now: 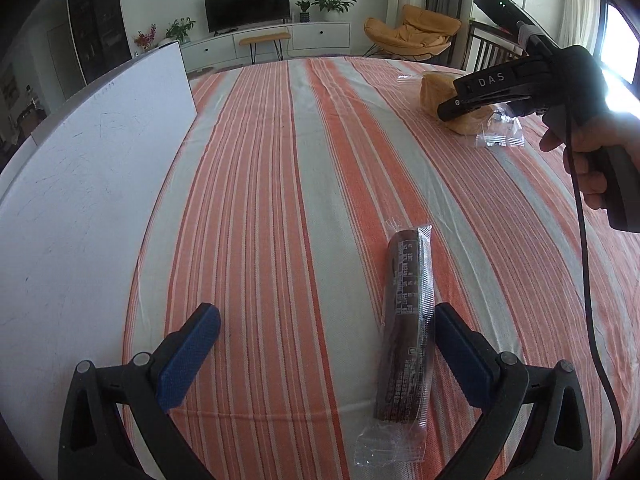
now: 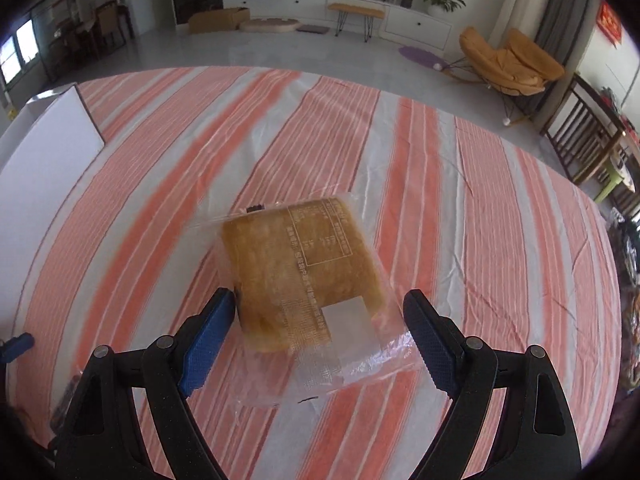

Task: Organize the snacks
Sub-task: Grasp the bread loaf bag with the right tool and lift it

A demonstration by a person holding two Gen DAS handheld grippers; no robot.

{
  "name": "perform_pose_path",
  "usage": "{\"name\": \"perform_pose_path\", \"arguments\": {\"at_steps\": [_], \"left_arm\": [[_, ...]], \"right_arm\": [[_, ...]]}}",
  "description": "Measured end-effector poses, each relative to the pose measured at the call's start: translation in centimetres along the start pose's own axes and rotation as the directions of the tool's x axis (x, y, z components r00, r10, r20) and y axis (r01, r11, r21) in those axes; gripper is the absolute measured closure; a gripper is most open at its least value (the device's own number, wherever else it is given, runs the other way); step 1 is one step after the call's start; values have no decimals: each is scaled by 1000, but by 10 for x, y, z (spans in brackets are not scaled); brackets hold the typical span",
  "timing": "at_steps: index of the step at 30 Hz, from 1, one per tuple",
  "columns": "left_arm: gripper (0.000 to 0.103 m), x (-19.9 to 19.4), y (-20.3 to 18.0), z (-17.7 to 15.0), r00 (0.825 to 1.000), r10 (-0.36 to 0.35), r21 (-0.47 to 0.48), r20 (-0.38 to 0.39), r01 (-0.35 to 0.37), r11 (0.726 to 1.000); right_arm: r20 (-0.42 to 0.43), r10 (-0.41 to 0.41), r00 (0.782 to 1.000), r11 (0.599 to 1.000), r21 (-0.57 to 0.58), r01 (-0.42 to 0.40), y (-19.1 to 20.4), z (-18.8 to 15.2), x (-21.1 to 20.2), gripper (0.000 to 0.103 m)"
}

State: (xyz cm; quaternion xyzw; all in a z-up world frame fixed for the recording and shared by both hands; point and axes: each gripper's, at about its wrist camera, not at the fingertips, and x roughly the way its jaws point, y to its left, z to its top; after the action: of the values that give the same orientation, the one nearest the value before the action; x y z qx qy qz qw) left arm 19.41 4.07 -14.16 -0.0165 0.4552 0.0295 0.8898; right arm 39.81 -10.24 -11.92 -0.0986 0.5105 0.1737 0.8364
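Two snacks lie on the striped tabletop (image 1: 280, 184): a dark roll (image 1: 406, 322) between the spread left tongs (image 1: 326, 354), untouched, and a wrapped cake (image 2: 298, 270) under the right tongs (image 2: 320, 338), also spread, pads not pressing. Step looks like reaching for the cake; next calls for lowering and closing on it. White board (image 1: 80, 184) at left. Right tool reads "DAS"; wrapper print too small to read.

Orange-and-white striped tablecloth (image 1: 280, 160), dark brown snack bar (image 1: 404, 320), golden-brown bread (image 2: 296, 272)
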Motion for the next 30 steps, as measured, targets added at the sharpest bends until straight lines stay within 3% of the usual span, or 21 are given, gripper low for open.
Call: {"name": "perform_pose_path", "arguments": {"at_steps": [1, 4, 7, 12, 24, 27, 30], "left_arm": [[0, 0, 0, 0, 1000, 0, 0, 0, 0, 1000], [0, 0, -1, 1, 1000, 1, 0, 0, -1, 1000], [0, 1, -1, 2, 1000, 2, -1, 0, -2, 1000], [0, 2, -1, 1, 1000, 2, -1, 0, -2, 1000], [0, 2, -1, 1, 1000, 2, -1, 0, -2, 1000], [0, 2, -1, 1, 1000, 2, -2, 0, -2, 1000], [0, 2, -1, 1, 1000, 2, -2, 1, -2, 1000]], "right_arm": [[-24, 18, 1000, 998, 61, -17, -4, -3, 10, 16], [40, -59, 997, 995, 84, 56, 6, -17, 5, 24], [58, -82, 995, 980, 184, 70, 3, -37, -9, 28], [53, -147, 988, 957, 261, 128, 11, -84, -35, 28], [139, -210, 968, 937, 312, 158, 68, -215, -98, 25], [133, -244, 961, 928, 320, 191, 71, -213, -96, 23], [113, -269, 956, 911, 351, 215, 61, -192, -85, 12]]}}
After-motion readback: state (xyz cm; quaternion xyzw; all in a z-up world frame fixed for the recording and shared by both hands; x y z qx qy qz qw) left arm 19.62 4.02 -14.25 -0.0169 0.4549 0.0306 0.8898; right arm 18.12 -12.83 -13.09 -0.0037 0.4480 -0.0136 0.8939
